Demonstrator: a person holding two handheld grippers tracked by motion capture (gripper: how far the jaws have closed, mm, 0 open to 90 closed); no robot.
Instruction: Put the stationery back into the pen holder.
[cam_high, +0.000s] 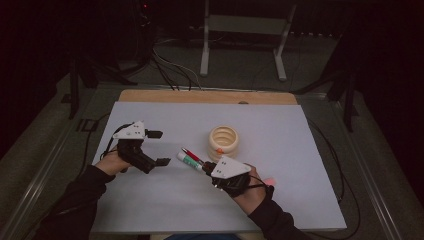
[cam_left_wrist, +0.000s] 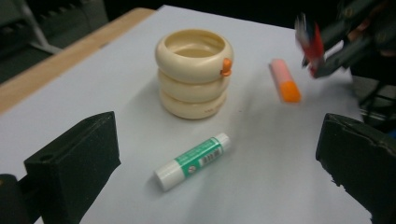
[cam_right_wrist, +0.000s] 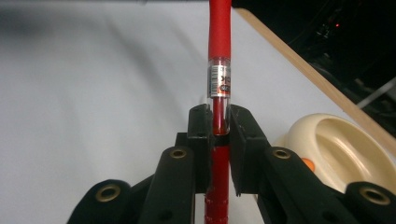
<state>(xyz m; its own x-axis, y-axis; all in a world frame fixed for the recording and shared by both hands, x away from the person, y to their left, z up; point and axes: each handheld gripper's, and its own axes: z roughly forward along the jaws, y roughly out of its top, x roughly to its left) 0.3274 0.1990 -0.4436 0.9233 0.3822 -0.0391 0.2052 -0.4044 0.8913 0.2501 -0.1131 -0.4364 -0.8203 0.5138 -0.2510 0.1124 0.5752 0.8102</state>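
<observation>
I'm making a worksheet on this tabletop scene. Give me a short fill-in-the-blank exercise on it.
1. The right gripper is shut on a ____ pen.
2. The left gripper has its jaws ____, with nothing between them.
3. The glue stick lies on the sheet with a ____ label.
4. The cream holder looks like ____ stacked rings.

Missing words: red; open; green; three

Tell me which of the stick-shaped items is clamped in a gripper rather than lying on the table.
The red pen, clamped between the jaws of the right gripper. The green-labelled glue stick and the pink-and-orange stick lie loose on the table.
</observation>
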